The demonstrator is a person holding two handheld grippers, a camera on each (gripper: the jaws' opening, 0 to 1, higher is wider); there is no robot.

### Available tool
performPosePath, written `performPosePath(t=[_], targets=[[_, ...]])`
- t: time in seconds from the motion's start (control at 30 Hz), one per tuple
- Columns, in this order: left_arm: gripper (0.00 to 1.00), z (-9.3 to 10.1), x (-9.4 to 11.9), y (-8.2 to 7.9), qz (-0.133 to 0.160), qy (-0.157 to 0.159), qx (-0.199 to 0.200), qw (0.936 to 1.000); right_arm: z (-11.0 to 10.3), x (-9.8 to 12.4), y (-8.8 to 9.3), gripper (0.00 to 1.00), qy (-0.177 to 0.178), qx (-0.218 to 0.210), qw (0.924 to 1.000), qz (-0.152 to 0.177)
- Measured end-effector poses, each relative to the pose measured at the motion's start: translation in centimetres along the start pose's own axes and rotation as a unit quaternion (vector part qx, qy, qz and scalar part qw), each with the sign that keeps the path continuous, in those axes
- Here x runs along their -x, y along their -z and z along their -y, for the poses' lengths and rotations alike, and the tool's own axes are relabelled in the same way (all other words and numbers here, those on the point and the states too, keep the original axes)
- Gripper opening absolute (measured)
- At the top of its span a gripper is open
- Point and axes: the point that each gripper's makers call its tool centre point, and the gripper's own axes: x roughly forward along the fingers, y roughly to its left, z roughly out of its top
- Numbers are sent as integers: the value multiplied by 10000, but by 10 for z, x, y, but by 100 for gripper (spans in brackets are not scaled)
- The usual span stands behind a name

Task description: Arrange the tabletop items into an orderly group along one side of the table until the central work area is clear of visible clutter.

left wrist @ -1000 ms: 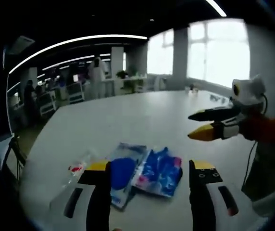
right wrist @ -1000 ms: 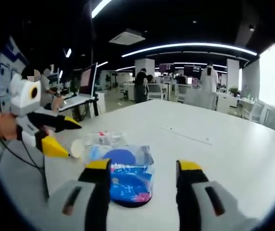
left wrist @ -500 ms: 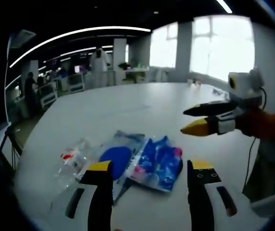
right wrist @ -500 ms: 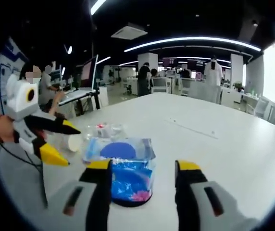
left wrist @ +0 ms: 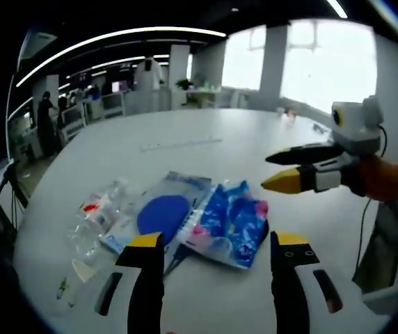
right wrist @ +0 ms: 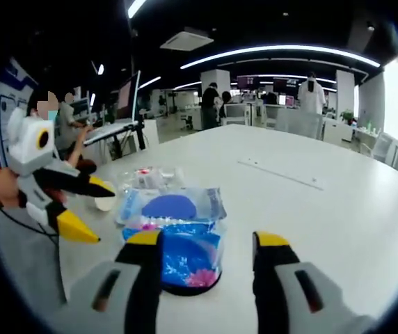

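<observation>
While both grippers gape, three packets (left wrist: 185, 221)

Rt hand-held gripper (right wrist: 204, 243) agape over blue packets (right wrist: 178, 229) on table (right wrist: 310, 209).

- Table (left wrist: 206, 149): smooth, matt white top with a soft sheen under the window light.
- Blue printed pouch (left wrist: 228, 224): glossy plastic film, crinkled, catching highlights.
- Clear bag with blue disc (left wrist: 168, 212): transparent plastic film, shiny, creased.
- Small clear wrappers (left wrist: 94, 223): thin see-through plastic, wrinkled.
- Left gripper (left wrist: 216, 257) and right gripper (right wrist: 206, 254): 2 jaws each, matt black hard plastic with yellow tips; pale grey smooth plastic bodies.
</observation>
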Motion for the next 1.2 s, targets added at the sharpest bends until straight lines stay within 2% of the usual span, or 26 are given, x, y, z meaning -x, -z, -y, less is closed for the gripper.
performPosePath(t=[0.77, 1.07, 1.2], targets=[[54, 1, -11, 24, -351, -86, 48, 9993, 1, -12, 18, 48, -87, -91, 9997, -186], [51, -1, -14, 27, -406, -173, 74, 9990, -1, -17, 23, 46, -142, -147, 9995, -223], [50, 0, -17, 28, -427, -163, 78, 9989, -1, -20, 26, 42, -177, -158, 9994, -258]])
